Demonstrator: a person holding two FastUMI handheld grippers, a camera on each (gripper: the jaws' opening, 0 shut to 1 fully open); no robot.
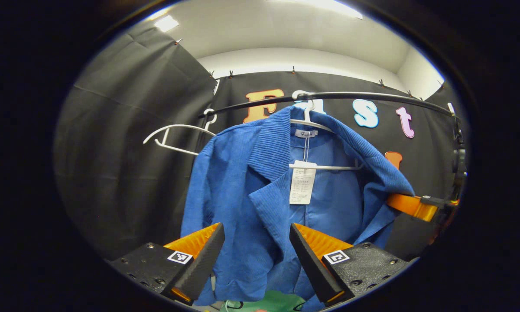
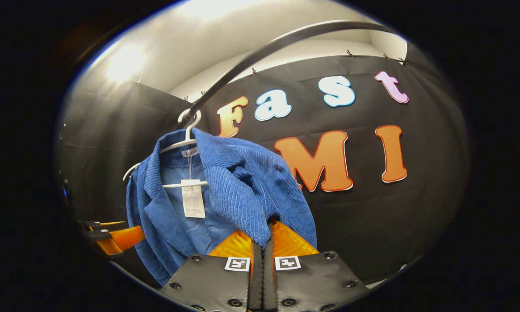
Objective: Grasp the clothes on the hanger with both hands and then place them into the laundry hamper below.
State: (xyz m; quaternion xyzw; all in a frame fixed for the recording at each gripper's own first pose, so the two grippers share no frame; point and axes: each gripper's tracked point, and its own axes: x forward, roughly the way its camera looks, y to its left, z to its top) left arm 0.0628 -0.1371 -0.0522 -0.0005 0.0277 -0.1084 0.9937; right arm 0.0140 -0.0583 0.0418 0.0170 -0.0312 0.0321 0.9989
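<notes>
So right now our right tool (image 2: pixel 262 242) is pinched closed on the jacket's shoulder fabric at the bottom middle of the right gripper view, while our left tool (image 1: pixel 256 242) sits wide open with nothing in it, its fingers framing the front panel low in the left gripper view. We'd say the step in hand is getting that second grip: push the open left tool forward so one finger goes behind the lapel edge, then close on a thick fold rather than the thin lining, roughly level with the right tool's hold so the weight splits evenly. After that we'd lift both up a bit to unhook the shoulders from the white hanger (image 1: pixel 312 125) instead of just yanking down, since the hanger could swing off the black rail (image 1: pixel 372 97). The blue corduroy jacket (image 1: pixel 251 182) hangs in the centre of the left gripper view, collar open, ribbed and fairly heavy looking, with a white paper tag (image 1: pixel 302 186) dangling inside. An empty white hanger (image 1: pixel 173 138) hangs at the left. Something green (image 1: pixel 273 303) peeks out at the bottom edge, maybe the hamper; can't tell.
</notes>
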